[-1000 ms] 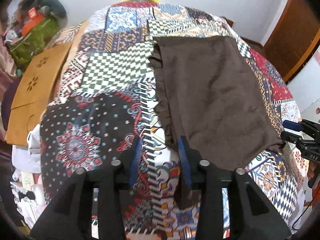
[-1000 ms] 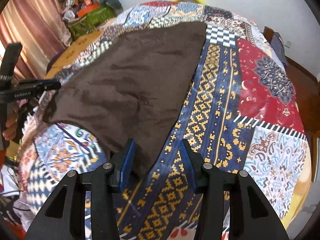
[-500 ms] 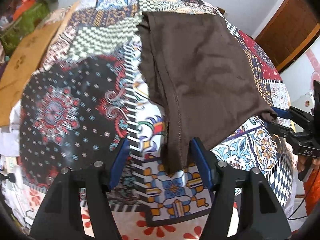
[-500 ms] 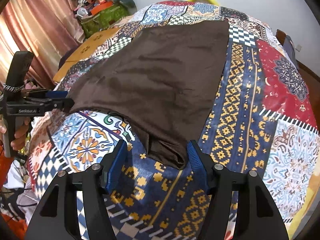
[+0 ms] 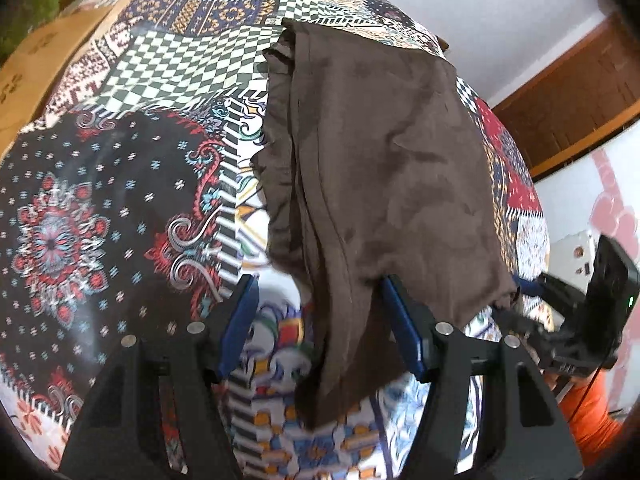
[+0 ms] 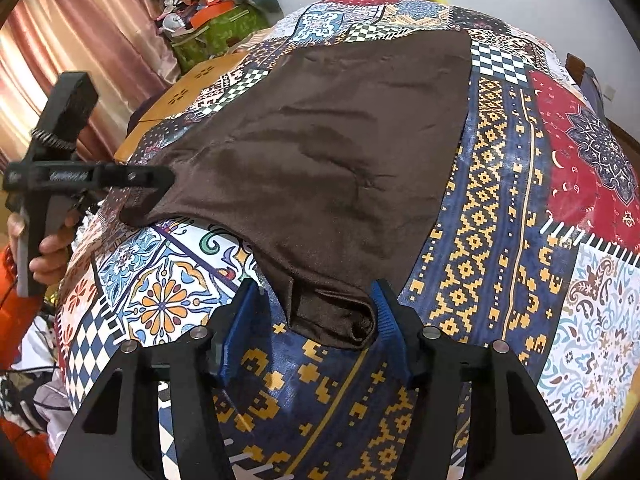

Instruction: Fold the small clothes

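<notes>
Brown cloth (image 6: 320, 168) lies spread across the patchwork bedspread (image 6: 500, 208), and you have both tools at its near edge. Your left hand-held gripper (image 5: 316, 320) has its blue pads (image 5: 240, 320) spread wide, with the near left corner of the cloth hanging loose between them; neither pad presses the fabric, so that tool is released. The cloth's left side is bunched into long folds along the seam there, while the rest lies fairly flat toward the far end of the bed.

Your right hand-held gripper (image 6: 316, 320) is likewise released, its jaws apart on either side of the near right corner, where the hem is doubled into a small thick roll resting on the blue and yellow band of the bedspread. From the right wrist view you can see the left tool side-on, its tip at the opposite corner of the cloth, with your left hand (image 6: 44, 240) wrapped around the handle. A wooden board (image 6: 188, 84) sits beyond the bed's left edge, and pink curtains (image 6: 80, 40) hang behind it.
</notes>
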Tool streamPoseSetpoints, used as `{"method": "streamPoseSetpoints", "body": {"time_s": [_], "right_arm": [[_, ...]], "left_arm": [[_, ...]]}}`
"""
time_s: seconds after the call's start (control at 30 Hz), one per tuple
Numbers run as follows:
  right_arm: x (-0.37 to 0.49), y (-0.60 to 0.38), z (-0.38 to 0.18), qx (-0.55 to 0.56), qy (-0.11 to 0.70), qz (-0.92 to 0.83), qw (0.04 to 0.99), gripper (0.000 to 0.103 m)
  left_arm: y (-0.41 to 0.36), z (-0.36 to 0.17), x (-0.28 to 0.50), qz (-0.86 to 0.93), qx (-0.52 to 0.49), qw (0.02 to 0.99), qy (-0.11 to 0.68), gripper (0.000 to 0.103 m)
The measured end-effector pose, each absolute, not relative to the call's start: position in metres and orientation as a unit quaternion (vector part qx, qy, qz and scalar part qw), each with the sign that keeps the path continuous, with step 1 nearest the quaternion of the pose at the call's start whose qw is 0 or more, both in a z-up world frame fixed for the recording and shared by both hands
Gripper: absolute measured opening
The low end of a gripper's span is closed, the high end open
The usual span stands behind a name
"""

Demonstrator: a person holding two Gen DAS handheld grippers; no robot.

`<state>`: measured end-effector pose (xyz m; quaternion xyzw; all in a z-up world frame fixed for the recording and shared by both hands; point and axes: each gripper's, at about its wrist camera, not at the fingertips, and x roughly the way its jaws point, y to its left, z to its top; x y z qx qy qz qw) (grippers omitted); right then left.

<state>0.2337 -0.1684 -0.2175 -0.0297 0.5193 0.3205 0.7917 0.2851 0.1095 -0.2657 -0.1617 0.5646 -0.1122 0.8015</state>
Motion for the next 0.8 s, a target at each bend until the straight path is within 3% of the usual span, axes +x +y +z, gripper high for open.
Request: {"method": "streamPoseSetpoints", "body": {"time_s": [0.17,0.23,0.3,0.37,0.8], "right_arm": [[0.235,-0.168,-0.221,-0.037,0.515,0.319,0.795,0.033],[0.234,-0.164,-0.221,-0.053,0.509,0.318,0.799,0.020],[0.234,-0.160,-0.221,-0.063,0.503,0.320,0.800,0.013],[0.233,-0.157,-0.219,-0.074,0.499,0.321,0.802,0.011],[0.244,-0.175,-0.168,-0.053,0.462,0.337,0.819,0.010]], "left_arm": [[0.109,-0.272,0.296,-0.115,-0.173,0.804,0.557,0.061],[0.109,-0.273,0.296,-0.118,-0.178,0.807,0.551,0.048],[0.111,-0.272,0.299,-0.125,-0.190,0.805,0.547,0.025],[0.113,-0.270,0.302,-0.124,-0.197,0.804,0.548,0.016],[0.104,-0.217,0.298,-0.127,-0.172,0.817,0.536,0.012]]}}
